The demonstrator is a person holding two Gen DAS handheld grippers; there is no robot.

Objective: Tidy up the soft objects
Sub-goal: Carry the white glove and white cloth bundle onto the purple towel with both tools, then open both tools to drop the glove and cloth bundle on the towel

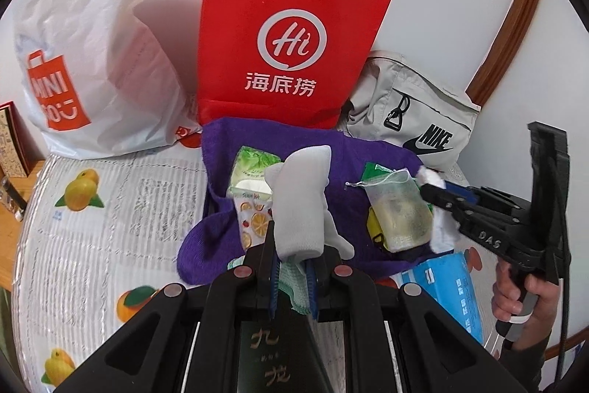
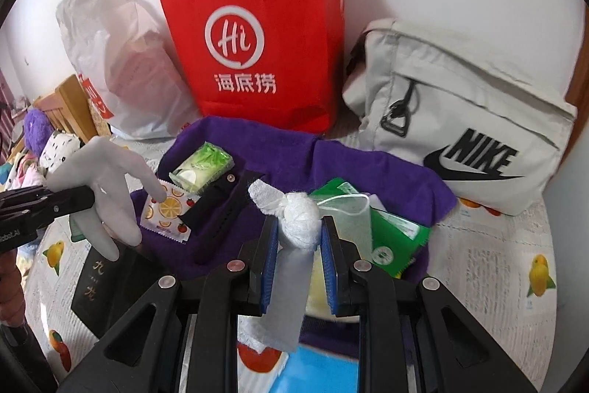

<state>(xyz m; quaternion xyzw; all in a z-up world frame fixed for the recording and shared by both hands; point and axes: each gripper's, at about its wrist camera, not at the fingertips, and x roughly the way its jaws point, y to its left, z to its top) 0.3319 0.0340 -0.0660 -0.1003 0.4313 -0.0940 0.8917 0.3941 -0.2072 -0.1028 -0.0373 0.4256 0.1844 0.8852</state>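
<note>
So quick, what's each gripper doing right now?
Left gripper: shut on a soft grey glove.
Right gripper: shut on a knotted white cloth bundle.

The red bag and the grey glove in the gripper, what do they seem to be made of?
Red bag: looks like matte paper, with crisp flat folds and twisted white cord handles. Grey glove: seems to be soft knitted fabric, matte, with limp drooping fingers; fine ribbing shows at the cuff. The exact fibre cannot be told.
</note>
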